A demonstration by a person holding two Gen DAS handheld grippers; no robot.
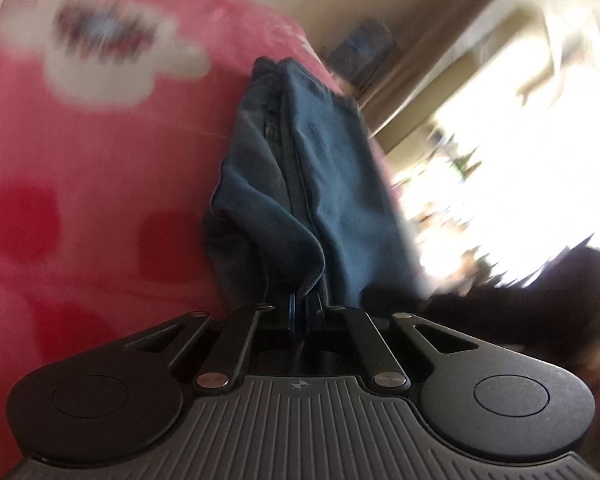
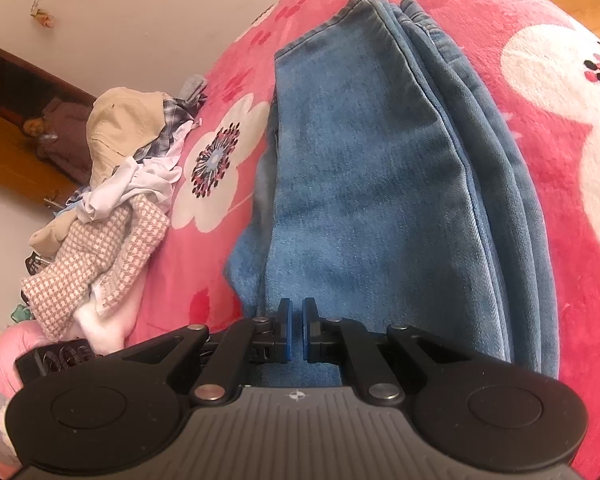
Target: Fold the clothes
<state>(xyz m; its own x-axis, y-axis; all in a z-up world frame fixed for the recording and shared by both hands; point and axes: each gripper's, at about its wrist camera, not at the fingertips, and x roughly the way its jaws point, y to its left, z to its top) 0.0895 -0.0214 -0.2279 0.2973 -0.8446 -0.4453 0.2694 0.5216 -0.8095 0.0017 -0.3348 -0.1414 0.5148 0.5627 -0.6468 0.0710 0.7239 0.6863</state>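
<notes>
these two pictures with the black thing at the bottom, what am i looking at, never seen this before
Each picture comes from a camera mounted on a handheld claw; a person holds one in each hand, so there is no robot arm. The black shape at the bottom is the claw's body, with two fingers reaching forward.

The left claw is closed on an edge of the blue jeans, though that picture is blurred. The right claw sits over the same jeans, its pads nearly together; I see no cloth between them.

The jeans lie folded lengthwise on a pink flowered blanket. A pile of unfolded clothes waits at the left of the right claw's picture.
</notes>
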